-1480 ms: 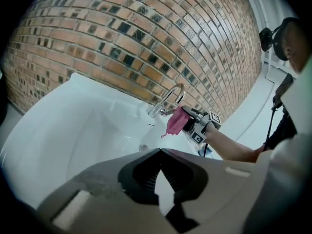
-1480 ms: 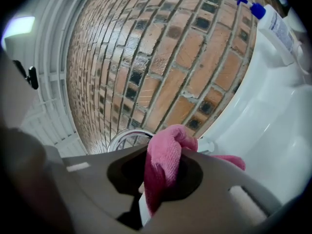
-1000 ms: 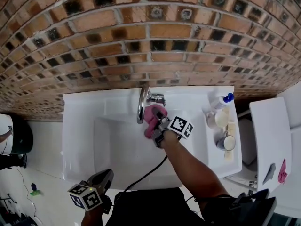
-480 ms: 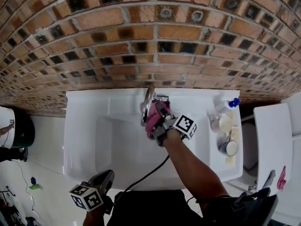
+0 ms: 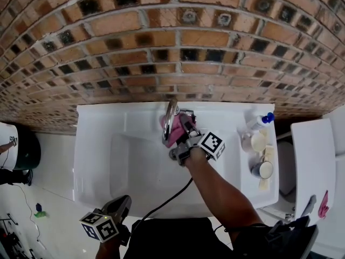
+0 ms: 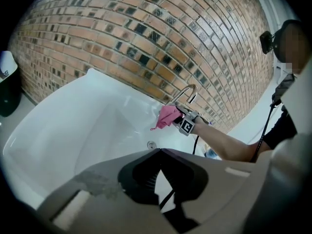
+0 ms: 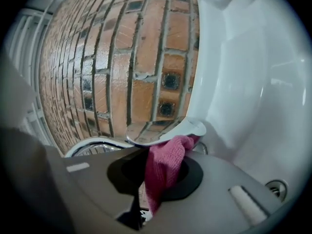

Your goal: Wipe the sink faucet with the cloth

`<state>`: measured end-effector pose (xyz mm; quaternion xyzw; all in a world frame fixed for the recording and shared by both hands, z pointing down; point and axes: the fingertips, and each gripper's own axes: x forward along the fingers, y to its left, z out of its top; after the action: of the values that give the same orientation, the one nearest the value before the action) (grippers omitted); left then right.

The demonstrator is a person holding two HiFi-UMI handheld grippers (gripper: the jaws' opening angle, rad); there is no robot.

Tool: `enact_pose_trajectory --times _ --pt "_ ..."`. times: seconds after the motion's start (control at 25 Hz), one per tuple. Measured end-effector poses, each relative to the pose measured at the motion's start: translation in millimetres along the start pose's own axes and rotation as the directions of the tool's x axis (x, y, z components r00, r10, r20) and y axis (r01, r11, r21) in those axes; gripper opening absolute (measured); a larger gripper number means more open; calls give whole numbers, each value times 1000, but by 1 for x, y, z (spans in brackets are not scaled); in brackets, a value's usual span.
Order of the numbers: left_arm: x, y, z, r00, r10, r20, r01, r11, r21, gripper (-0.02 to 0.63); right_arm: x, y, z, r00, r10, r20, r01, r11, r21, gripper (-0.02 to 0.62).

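Observation:
The chrome faucet (image 5: 170, 118) arches from the back ledge over the white sink (image 5: 97, 144). A pink cloth (image 5: 173, 133) presses against the faucet's right side, and my right gripper (image 5: 182, 135) is shut on it. In the right gripper view the cloth (image 7: 166, 164) hangs between the jaws and touches a chrome part of the faucet (image 7: 168, 129). From the left gripper view I see the faucet (image 6: 187, 91), the cloth (image 6: 168, 116) and the right gripper (image 6: 185, 122) across the basin. My left gripper (image 5: 117, 205) hangs low at the sink's front edge, shut and empty.
A brick wall (image 5: 172, 47) stands right behind the sink. A blue-capped bottle (image 5: 257, 121), cups (image 5: 262, 169) and soap crowd the sink's right ledge. A white cabinet (image 5: 315, 155) stands to the right, a black bin (image 5: 21, 155) to the left. The drain (image 7: 276, 187) lies in the basin.
My right gripper has carried the cloth up and back along the faucet, from beside the spout toward its base. The left gripper has stayed put.

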<state>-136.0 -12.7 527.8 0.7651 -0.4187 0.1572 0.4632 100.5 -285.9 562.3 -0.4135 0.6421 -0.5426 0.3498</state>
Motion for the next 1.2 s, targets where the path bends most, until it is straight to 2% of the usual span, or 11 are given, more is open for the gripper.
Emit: enact_pose_trajectory --times 0.12,0.2,0.28,0.48,0.76,0.88,1.08,1.2 --pt "-1 0 -1 1000 11 6 -11 1000 7 5 -5 -17 -20 993 -92 -72 85 992 -90 46" --pt "-2 -1 -2 1000 15 10 -15 1000 7 5 -5 -37 -30 984 -152 -96 143 985 -96 46" --pt "-4 -1 -5 1000 19 13 -19 1000 -3 5 -2 -48 -31 983 -165 -85 160 985 -62 46" --pt "-17 7 -10 999 41 29 -40 999 -27 5 8 -42 -23 990 -142 -12 142 988 53 46" --pt "-20 7 -11 998 35 51 -34 999 -23 5 9 16 -22 1000 28 -4 -28 998 63 46" --pt "-16 2 -11 999 14 53 -13 1000 -18 5 10 55 -13 989 147 19 -148 987 66 46" --pt "-16 -5 -7 997 2 71 -2 1000 -3 5 9 88 -4 972 232 46 -236 964 125 46" --pt "-19 -9 -3 996 3 86 -4 1000 7 5 4 109 0 954 296 59 -301 946 123 46"
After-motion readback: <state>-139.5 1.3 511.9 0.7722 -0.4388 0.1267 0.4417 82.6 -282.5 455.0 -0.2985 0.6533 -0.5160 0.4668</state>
